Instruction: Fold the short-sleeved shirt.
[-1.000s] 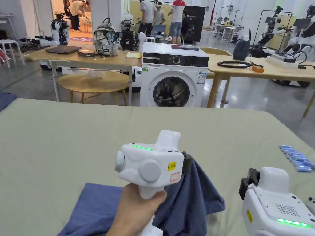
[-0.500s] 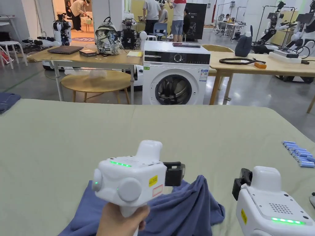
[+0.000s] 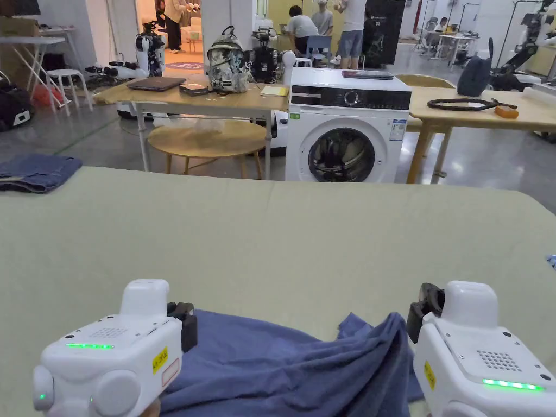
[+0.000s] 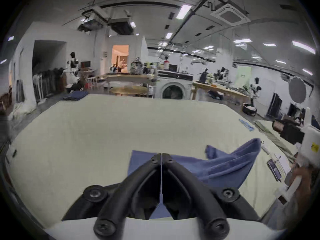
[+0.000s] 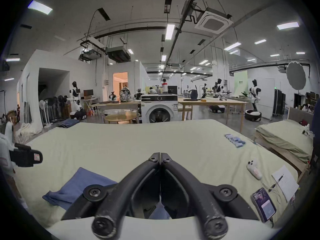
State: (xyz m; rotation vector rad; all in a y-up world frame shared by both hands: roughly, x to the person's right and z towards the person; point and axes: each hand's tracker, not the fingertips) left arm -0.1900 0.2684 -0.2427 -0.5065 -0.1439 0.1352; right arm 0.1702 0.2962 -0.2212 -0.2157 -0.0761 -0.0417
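Blue shirt (image 3: 282, 369), no legible print

A plain blue shirt (image 3: 282, 364) lies on a pale green bed cover (image 3: 271, 233); both grippers have white bodies and black jaws.

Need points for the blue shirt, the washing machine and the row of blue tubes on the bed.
blue shirt (image 3: 260, 358), head view, flat middle of the fabric.
washing machine (image 3: 347, 119), head view, white front panel above the door.
row of blue tubes (image 5: 234, 140), right gripper view, middle of the row.
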